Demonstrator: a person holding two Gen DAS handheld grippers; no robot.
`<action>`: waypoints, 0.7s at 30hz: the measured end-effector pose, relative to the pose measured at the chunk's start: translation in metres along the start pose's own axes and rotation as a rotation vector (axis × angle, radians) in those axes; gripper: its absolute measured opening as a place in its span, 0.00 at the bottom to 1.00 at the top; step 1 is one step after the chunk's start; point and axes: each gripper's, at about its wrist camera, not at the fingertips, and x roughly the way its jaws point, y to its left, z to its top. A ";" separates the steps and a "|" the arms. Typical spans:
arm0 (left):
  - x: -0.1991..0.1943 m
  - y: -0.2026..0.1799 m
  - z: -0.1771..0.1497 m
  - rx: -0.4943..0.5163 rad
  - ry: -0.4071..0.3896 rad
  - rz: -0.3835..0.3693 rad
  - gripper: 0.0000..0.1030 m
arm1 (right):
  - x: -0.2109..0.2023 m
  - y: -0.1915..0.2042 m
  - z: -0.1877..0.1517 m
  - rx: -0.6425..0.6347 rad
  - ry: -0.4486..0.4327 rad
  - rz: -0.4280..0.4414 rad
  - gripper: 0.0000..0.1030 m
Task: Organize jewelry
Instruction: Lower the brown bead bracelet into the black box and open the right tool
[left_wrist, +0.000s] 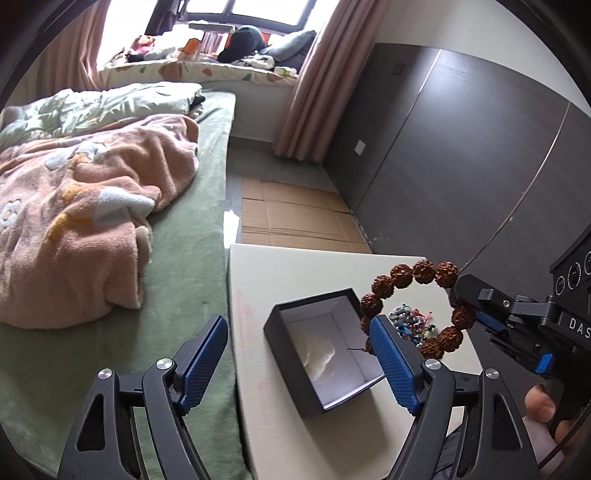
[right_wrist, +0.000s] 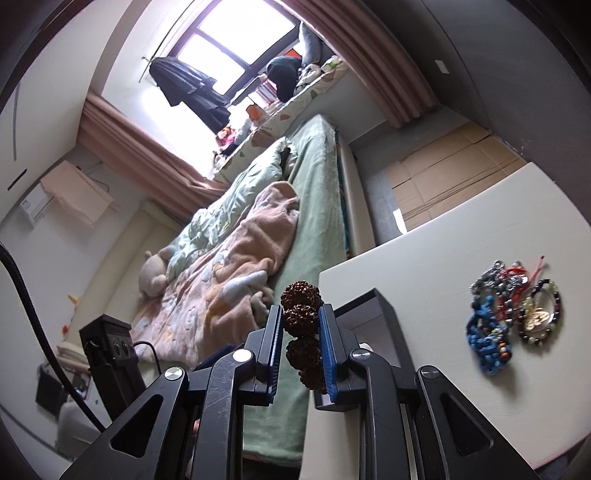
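Observation:
A black open box (left_wrist: 325, 347) with a white lining stands on the cream table (left_wrist: 295, 277). My right gripper (left_wrist: 469, 310) is shut on a brown rough-bead bracelet (left_wrist: 402, 275) and holds it in the air just right of the box. In the right wrist view the bracelet's beads (right_wrist: 300, 319) sit pinched at my right gripper (right_wrist: 301, 317), with the box (right_wrist: 373, 314) behind. My left gripper (left_wrist: 299, 339) is open and empty, in front of the box. A heap of mixed bracelets (right_wrist: 513, 314) lies on the table; it also shows in the left wrist view (left_wrist: 410, 323).
A bed with a green sheet (left_wrist: 207, 184) and a pink blanket (left_wrist: 92, 206) lies left of the table. Flattened cardboard (left_wrist: 291, 218) covers the floor beyond. A dark wardrobe (left_wrist: 461, 147) stands to the right.

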 end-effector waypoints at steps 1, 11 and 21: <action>-0.001 0.002 0.000 -0.002 0.001 0.005 0.78 | 0.004 0.001 -0.001 0.000 0.005 0.001 0.20; -0.018 -0.002 0.000 0.014 -0.008 0.020 0.78 | 0.061 -0.008 -0.015 0.102 0.187 -0.110 0.52; -0.018 -0.030 0.002 0.086 0.007 -0.013 0.78 | 0.000 -0.024 -0.013 0.095 0.071 -0.160 0.63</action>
